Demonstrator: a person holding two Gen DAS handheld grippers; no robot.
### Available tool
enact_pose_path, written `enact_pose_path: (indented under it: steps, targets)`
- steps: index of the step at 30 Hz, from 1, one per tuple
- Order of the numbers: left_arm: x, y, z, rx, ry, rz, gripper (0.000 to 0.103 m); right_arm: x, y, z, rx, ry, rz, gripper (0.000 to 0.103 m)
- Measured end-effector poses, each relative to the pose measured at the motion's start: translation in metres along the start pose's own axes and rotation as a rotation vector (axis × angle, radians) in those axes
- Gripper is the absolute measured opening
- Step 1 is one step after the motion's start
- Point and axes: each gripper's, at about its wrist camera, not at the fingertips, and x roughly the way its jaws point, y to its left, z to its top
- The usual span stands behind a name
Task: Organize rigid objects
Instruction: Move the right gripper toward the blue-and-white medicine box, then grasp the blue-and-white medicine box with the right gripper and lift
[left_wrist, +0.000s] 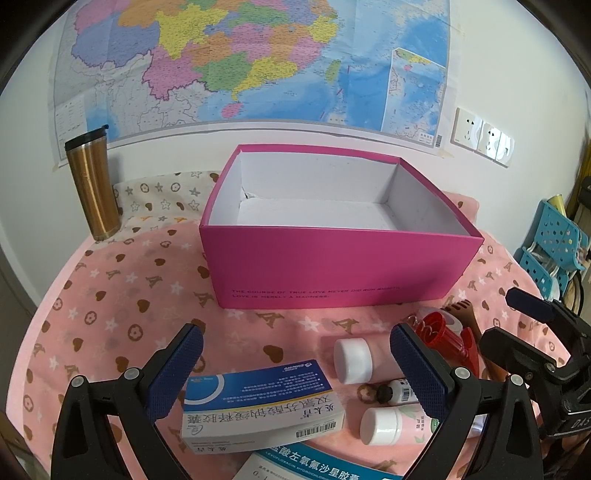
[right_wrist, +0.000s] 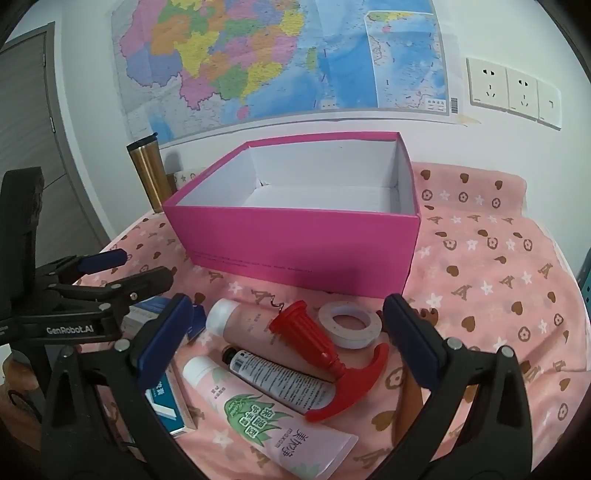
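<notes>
- The left gripper (left_wrist: 295, 373) fills the bottom of its own view with its blue-padded jaws spread wide and nothing between them; I judge it is lined up over the blue-and-white cardboard medicine box (left_wrist: 258, 402), which lies flat at the lower centre of that frame, printed face up and easy to clamp by its long sides.
- The right gripper (right_wrist: 288, 332) is likewise spread apart and empty, low in its frame, framing the small clutter, probably so the person can choose a piece.
- Between its jaws lies a red plastic corkscrew with a curved handle (right_wrist: 325, 354), resting across a thin dark-capped tube with small print (right_wrist: 280, 376); that overlap means the corkscrew likely has to go first.
- At the lower centre of the right view a pale pink tube with green leaf print (right_wrist: 266, 417) lies on its side, and a second pink tube with a white cap (right_wrist: 240, 325) lies just above it.
- A white roll of tape (right_wrist: 351, 325) lies flat just right of the corkscrew.
- Everything sits on a pink cloth patterned with hearts and flowers (right_wrist: 498, 258), loose enough to bunch under a dragged item.
- Mid-frame in both views stands the open magenta cardboard box with a white interior (left_wrist: 332, 273), showing nothing inside, so sorting seems barely begun.
- Upper left of the left view, a bronze metal travel tumbler (left_wrist: 92, 188) stands upright by the wall, well apart from the pile.
</notes>
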Motion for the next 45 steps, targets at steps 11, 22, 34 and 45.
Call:
enact_pose_path:
  steps: [11, 22, 34, 45]
  targets:
    - [0.0, 0.001, 0.0, -0.001, -0.001, -0.002, 0.103, -0.001, 0.005, 0.001, -0.001, 0.004, -0.002, 0.103]
    - [-0.004, 0.0, -0.002, 0.0, -0.001, -0.004, 0.103, -0.005, 0.009, -0.002, -0.003, 0.013, 0.028, 0.103]
    - [-0.012, 0.054, -0.017, -0.031, 0.033, -0.025, 0.102, 0.016, 0.035, -0.011, -0.035, 0.053, 0.229, 0.092]
    - [0.001, 0.064, -0.034, -0.022, 0.141, -0.128, 0.081, 0.065, 0.068, -0.012, -0.049, 0.245, 0.424, 0.061]
